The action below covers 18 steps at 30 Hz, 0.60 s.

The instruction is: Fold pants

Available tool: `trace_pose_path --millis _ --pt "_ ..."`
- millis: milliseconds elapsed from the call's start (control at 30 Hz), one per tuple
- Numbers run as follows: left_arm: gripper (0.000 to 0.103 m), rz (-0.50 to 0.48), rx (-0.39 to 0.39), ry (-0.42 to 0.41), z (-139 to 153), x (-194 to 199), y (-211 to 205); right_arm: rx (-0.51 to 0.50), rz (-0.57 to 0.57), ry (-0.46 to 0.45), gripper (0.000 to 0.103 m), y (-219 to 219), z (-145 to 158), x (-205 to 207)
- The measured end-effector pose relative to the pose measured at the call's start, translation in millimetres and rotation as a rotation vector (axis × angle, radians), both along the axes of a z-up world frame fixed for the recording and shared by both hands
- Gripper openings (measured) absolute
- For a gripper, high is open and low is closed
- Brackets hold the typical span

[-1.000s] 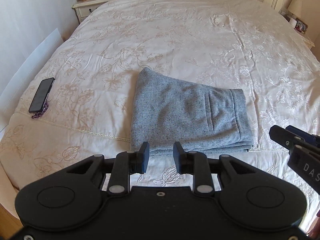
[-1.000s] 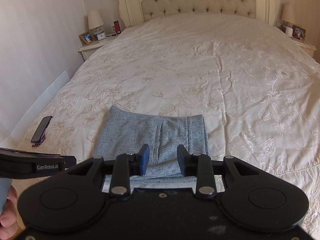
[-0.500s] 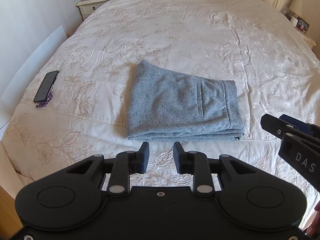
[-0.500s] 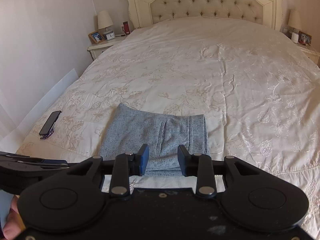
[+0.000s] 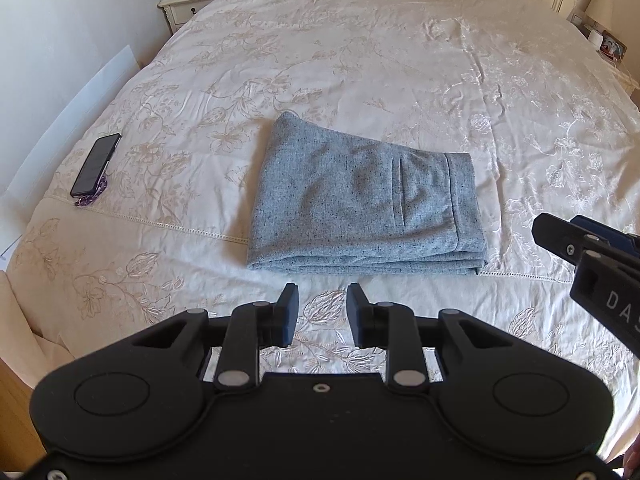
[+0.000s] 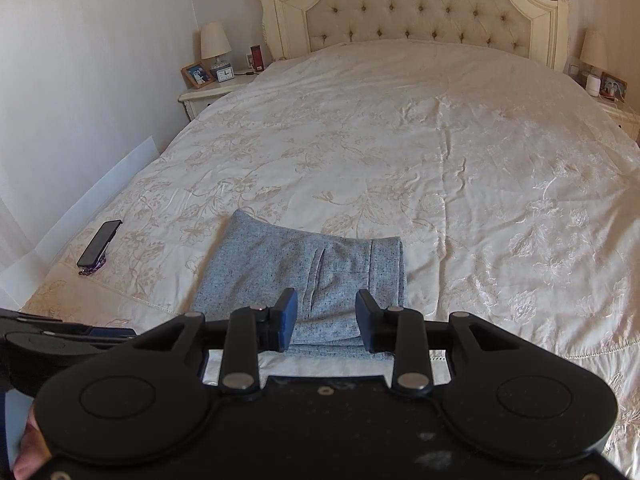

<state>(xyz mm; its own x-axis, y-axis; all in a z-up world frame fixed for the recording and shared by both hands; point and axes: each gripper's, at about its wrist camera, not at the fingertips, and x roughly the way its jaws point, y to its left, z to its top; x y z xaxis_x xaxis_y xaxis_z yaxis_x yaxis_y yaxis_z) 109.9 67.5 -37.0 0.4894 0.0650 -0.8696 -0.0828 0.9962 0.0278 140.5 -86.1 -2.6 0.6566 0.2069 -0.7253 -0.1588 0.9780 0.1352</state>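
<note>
The grey speckled pants [image 5: 360,204] lie folded into a flat stack near the foot of the bed, waistband to the right. They also show in the right wrist view [image 6: 304,280]. My left gripper [image 5: 322,314] is open and empty, hovering just in front of the stack's near edge, apart from it. My right gripper [image 6: 326,318] is open and empty, held above the near right part of the stack. The right gripper also shows at the right edge of the left wrist view [image 5: 592,256].
The bed [image 5: 400,60] has a cream floral bedspread. A black phone [image 5: 95,165] lies near its left edge. A nightstand [image 6: 208,96] with lamp, clock and photo stands far left; another stands far right [image 6: 616,108]. A tufted headboard [image 6: 416,4] is at the back.
Both grippers have pulled back and up from the folded pants, so the stack looks farther away. The pants have not moved. Both stay open.
</note>
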Motion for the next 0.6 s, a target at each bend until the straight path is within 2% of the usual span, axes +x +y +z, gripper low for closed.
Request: trace_pose_path --millis 600 --pt "0.037 -0.015 -0.004 0.008 -1.2 0.1 0.1 0.003 -0.010 0.015 0.035 4.0 -2.9 -3.5"
